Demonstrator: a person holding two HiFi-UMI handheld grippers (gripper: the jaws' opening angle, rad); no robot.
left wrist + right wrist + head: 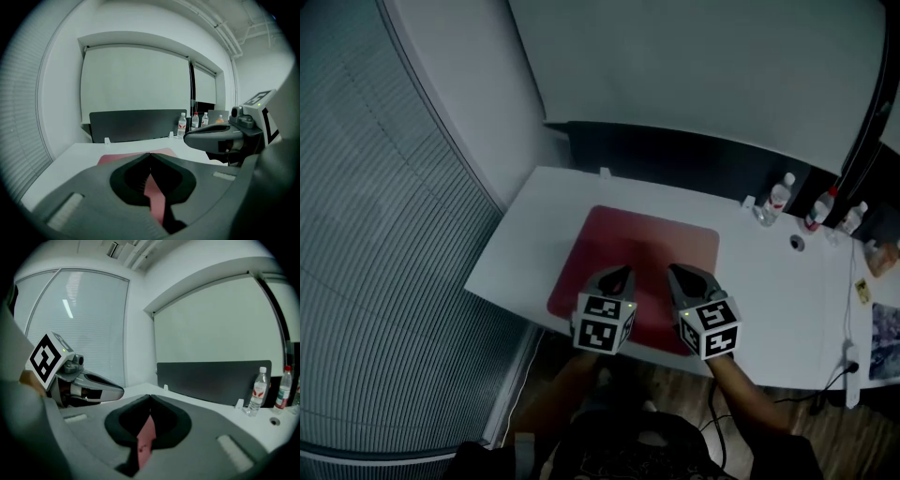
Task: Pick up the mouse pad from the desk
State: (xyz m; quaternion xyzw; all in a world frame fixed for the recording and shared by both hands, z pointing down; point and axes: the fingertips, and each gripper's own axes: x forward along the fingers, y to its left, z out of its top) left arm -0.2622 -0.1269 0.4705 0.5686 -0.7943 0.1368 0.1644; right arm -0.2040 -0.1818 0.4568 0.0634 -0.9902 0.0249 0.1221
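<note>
A dark red mouse pad [647,253] lies flat in the middle of the white desk [534,234]. Both grippers hover side by side over its near edge and point away from me. My left gripper [624,271] is shut with nothing in it; in its own view the jaw tips meet [150,154] and the pad [123,158] shows beyond them. My right gripper [673,269] is also shut and empty, its tips meeting [150,397], and a strip of the pad [146,436] shows in the gap below them.
A dark partition [675,155] runs along the desk's far edge. Three water bottles [778,197] stand at the back right beside a cable hole [797,243]. A power strip [851,361] and papers lie at the far right. Window blinds [375,234] fill the left.
</note>
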